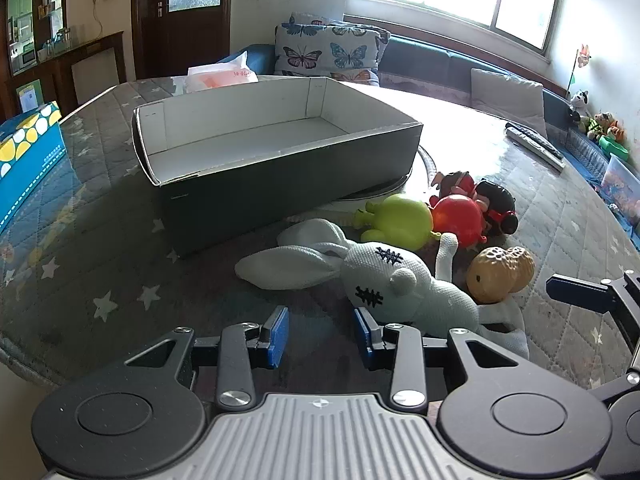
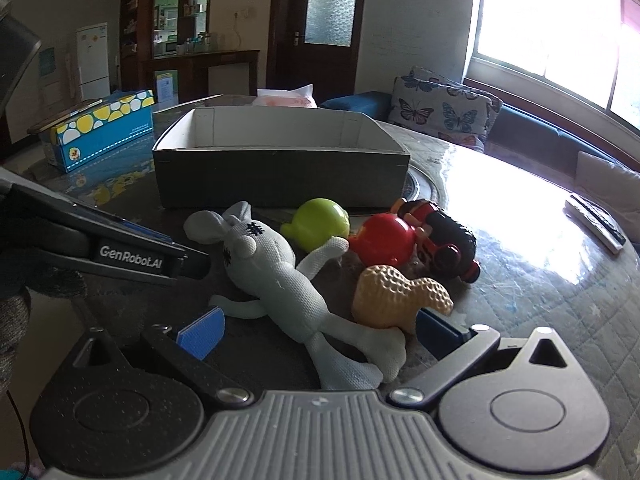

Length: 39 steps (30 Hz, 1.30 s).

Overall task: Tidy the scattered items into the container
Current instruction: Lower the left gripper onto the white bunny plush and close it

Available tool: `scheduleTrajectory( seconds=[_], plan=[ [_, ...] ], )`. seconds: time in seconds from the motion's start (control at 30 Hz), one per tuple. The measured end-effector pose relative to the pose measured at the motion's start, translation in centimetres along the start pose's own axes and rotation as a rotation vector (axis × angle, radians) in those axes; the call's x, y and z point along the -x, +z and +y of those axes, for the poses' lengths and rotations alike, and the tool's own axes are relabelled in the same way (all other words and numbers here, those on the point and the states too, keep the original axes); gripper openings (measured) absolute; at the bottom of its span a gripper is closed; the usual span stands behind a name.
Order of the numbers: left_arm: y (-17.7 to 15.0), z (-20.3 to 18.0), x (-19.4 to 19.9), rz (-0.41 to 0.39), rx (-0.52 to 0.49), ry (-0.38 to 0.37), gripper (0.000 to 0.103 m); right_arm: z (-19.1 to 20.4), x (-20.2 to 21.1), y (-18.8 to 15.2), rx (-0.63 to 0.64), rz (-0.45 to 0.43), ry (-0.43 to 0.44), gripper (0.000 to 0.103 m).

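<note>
An empty black cardboard box [image 1: 288, 176] with a white inside stands on the table; it also shows in the right wrist view [image 2: 280, 176]. In front of it lie a white knitted rabbit [image 1: 384, 276] [image 2: 276, 280], a lime-green toy [image 1: 400, 220] [image 2: 320, 222], a red toy [image 1: 458, 216] [image 2: 384, 242], a black-and-red figure [image 1: 496, 204] [image 2: 448, 240] and a tan peanut toy [image 1: 500, 272] [image 2: 396, 296]. My left gripper [image 1: 320, 334] is open, empty, just left of the rabbit's head. My right gripper [image 2: 320, 334] is open, its jaws on either side of the rabbit's legs.
A blue tissue box [image 1: 28, 156] [image 2: 104, 132] stands at the table's left. A white and orange bag [image 1: 224, 76] lies behind the box. Two remote controls [image 1: 536, 146] [image 2: 596, 220] lie at the right. A sofa with butterfly cushions [image 1: 328, 48] is beyond.
</note>
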<state>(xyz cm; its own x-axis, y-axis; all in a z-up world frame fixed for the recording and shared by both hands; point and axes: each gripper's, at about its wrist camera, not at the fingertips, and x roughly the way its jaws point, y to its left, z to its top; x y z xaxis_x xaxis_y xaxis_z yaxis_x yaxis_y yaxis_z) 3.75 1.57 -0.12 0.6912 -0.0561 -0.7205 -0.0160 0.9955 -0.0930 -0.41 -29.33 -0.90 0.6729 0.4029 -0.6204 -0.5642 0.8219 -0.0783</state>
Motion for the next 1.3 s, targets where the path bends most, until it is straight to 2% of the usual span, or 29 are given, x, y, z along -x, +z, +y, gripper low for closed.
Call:
scheduleTrajectory(
  seconds=[0.3, 0.63, 0.93, 1.3],
  plan=[
    [0.8, 0.4, -0.4, 0.008, 0.015, -0.008, 0.038, 0.0, -0.1, 0.8, 0.021, -0.013, 0.046, 0.098],
    [2.2, 1.2, -0.1, 0.013, 0.057, -0.066, 0.038, 0.8, -0.4, 1.5, 0.084, -0.023, 0.1, 0.09],
    [3.1, 2.1, -1.3, 0.084, 0.127, -0.155, 0.038, 1.3, -2.2, 1.8, 0.13, 0.027, 0.13, 0.075],
    [4.3, 4.1, -3.1, 0.155, 0.298, -0.294, 0.038, 0.6, -4.2, 1.3, 0.095, 0.084, 0.162, 0.05]
  ],
)
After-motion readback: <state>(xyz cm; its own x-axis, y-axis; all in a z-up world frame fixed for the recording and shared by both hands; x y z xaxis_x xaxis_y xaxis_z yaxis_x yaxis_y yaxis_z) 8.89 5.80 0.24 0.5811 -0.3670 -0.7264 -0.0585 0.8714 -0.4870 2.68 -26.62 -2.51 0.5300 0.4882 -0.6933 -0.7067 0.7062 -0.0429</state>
